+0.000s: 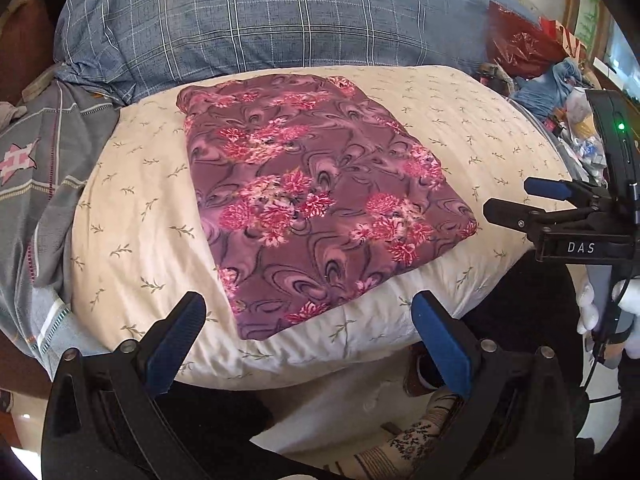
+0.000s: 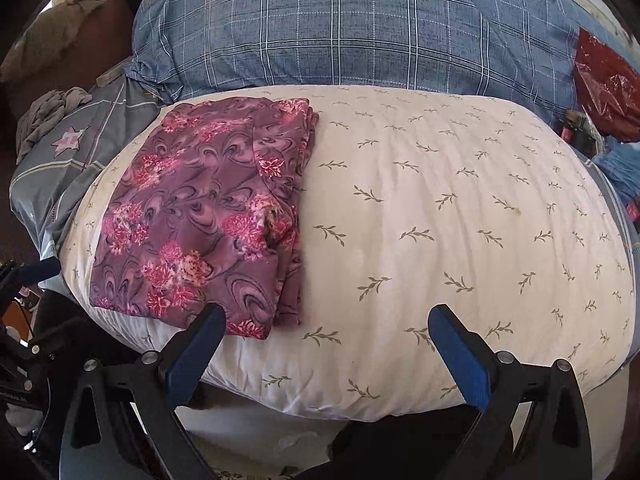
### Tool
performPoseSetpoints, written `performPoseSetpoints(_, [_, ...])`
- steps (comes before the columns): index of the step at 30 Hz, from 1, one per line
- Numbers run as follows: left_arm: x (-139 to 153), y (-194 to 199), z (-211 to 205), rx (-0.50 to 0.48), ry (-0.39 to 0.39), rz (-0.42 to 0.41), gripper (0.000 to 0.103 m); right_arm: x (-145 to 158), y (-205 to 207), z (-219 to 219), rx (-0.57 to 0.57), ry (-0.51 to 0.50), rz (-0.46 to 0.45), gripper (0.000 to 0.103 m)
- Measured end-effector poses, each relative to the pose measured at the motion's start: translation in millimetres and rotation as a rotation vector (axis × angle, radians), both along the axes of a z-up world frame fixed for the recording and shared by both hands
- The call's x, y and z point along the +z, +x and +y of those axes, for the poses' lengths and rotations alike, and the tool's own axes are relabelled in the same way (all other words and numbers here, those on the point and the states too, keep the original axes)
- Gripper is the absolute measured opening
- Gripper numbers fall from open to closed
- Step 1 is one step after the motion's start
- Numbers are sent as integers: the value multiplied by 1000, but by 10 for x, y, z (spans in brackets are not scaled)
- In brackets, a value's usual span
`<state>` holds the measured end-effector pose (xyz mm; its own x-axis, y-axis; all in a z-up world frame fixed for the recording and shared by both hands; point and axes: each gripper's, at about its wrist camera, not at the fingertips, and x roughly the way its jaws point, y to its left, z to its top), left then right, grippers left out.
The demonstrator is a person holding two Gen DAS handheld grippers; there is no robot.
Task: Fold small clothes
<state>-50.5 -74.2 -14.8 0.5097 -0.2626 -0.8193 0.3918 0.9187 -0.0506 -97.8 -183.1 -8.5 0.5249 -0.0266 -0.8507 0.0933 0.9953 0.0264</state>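
One folded garment [image 1: 320, 200], purple with pink flowers, lies flat on one cream pillow [image 1: 132, 208] printed with small green sprigs. Seen from the right wrist, the garment [image 2: 200, 220] sits on the left part of the pillow [image 2: 460, 220], its layered fold edges facing the pillow's bare middle and its near corner reaching the pillow's front edge.

Two claws are in view, one per hand. The left claw [image 1: 308, 344] hovers over the front edge of the pillow, its two blue-padded fingers [image 1: 176, 344] spread wide apart and holding nothing; the near end of the garment lies between and just beyond them. The right claw [image 2: 328, 356] hangs over the pillow's front edge too, its two fingers [image 2: 460, 356] likewise wide apart and empty, the left one just beside the garment's near corner. In the left wrist view the right claw [image 1: 516, 204] shows from the side, off the pillow's right end, gripped by a white-gloved hand [image 1: 600, 312].

Behind the pillow rests one big blue checked cushion [image 1: 240, 20]. To the pillow's left lies one grey patterned cloth [image 1: 36, 168] with a pink star shape. Beyond the pillow's far right corner sits one red plastic bag [image 1: 516, 40].
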Motion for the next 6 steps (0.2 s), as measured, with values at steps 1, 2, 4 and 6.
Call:
performPoseSetpoints(1, [0,5,-7,0,-1,3,103,0,0,-10,-2,1,0,102])
performPoseSetpoints(2, [-2,4,-12,0,-2,3,103,0,-1,-18,-5,3,1,102])
performPoseSetpoints(4, [-5,2,-24,-2,1,4,103,-3,1,-39,-9,6,3,102])
performPoseSetpoints(6, [-3,-2,-33,-4,4,0,103,-8,3,-58,-15,11,5,102])
